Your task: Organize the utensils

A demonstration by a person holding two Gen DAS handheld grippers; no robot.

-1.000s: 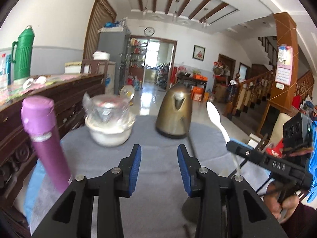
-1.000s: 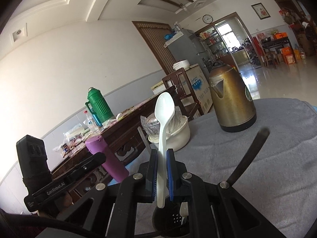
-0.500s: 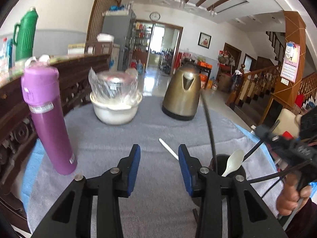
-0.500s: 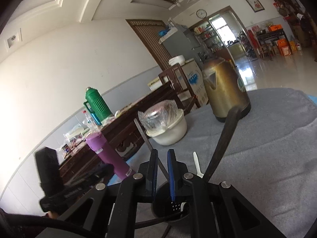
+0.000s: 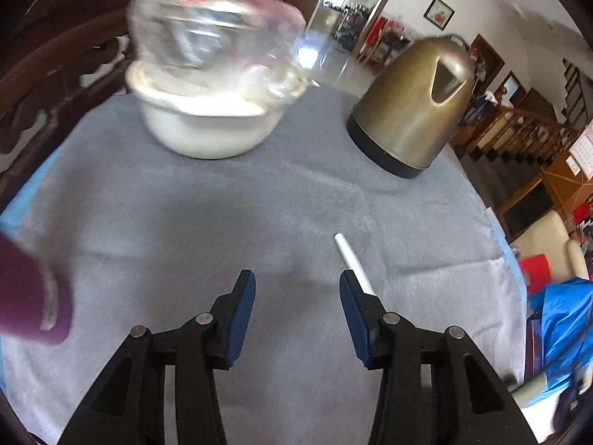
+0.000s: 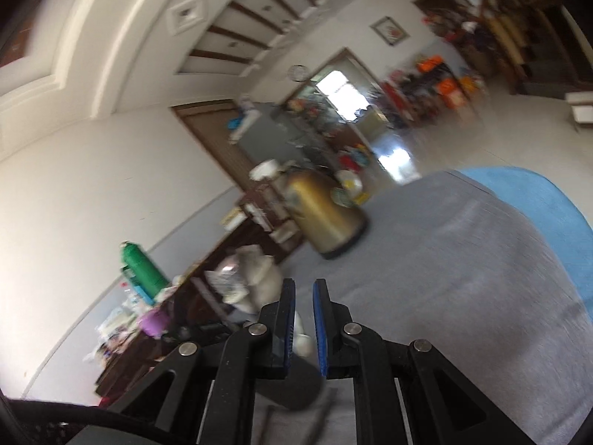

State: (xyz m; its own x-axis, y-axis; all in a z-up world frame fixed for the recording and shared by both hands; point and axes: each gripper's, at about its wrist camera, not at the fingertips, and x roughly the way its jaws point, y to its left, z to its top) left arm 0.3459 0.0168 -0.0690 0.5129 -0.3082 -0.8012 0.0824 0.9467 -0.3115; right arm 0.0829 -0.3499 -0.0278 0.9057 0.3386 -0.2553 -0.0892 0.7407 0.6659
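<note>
A slim white plastic utensil handle (image 5: 350,257) lies flat on the grey cloth-covered tabletop (image 5: 207,222), just ahead of the left claw (image 5: 297,293) and off to its right-hand side. Its long axis runs diagonally: the free rounded end points away from the claw and a little leftward, while the near end disappears behind the claw's right finger, so whether it is a spoon or something else cannot be told here. The left claw is spread wide, its blue pads holding nothing and touching nothing that can be seen. It is clearly the nearer one, and I judge a small shift to the right would bring the handle between the pads, crossing them at an angle.

The right claw (image 6: 304,307) is nearly pressed together with only a narrow gap; nothing appears pinched, though blur leaves some doubt. Just below and in front of it stands a dark round utensil holder (image 6: 292,385) with something white (image 6: 302,343) poking from it.

Farther ahead of the left claw sit a white bowl topped with clear plastic wrap (image 5: 211,122) and a brass-coloured electric kettle (image 5: 411,111); a purple bottle (image 5: 31,296) stands at its left.
</note>
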